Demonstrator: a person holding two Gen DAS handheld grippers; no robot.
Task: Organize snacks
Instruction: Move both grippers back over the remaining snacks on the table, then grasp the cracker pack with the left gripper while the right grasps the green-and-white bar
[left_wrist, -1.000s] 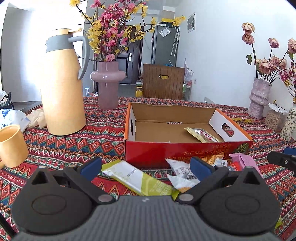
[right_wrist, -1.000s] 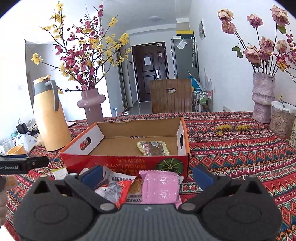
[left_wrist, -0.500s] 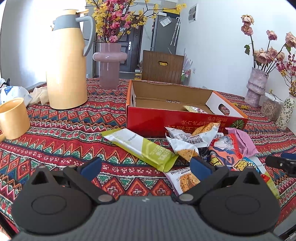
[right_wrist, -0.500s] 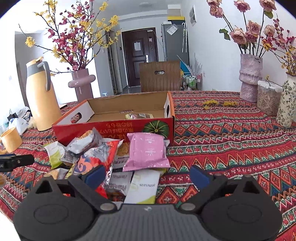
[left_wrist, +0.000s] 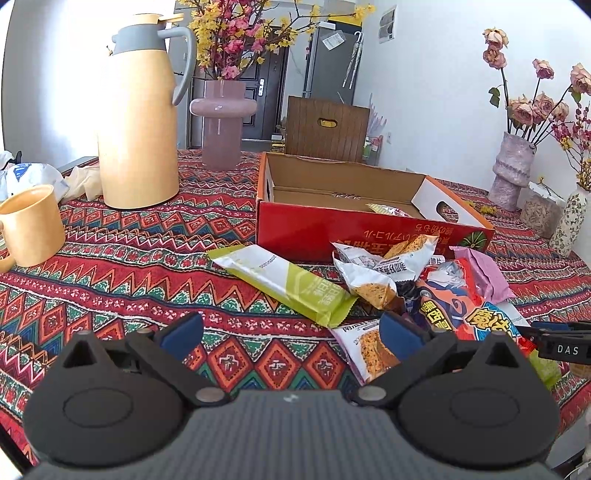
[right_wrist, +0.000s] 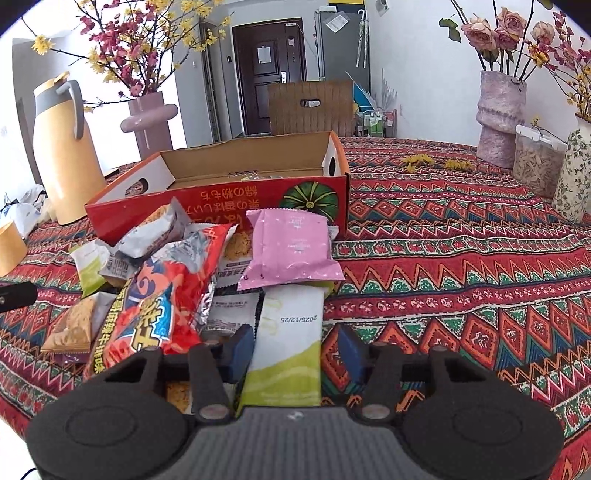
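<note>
The white-and-green packet (right_wrist: 286, 343) between the right tongs' (right_wrist: 295, 352) closing jaws bears the date "2025/12/25", printed upside down as the right wrist view shows it. A black part (left_wrist: 565, 349) at the right edge of the left wrist view carries the white letters "DAS". The red box (right_wrist: 221, 206) has yellow characters printed upside down on its front wall, and the red snack bag (left_wrist: 469, 314) has large yellow characters; neither can be read with certainty.

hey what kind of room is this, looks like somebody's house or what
Most likely the dining area of a home: a table under a patterned tablecloth, a front door with a fridge beside it, and vases of flowers along the wall.
</note>
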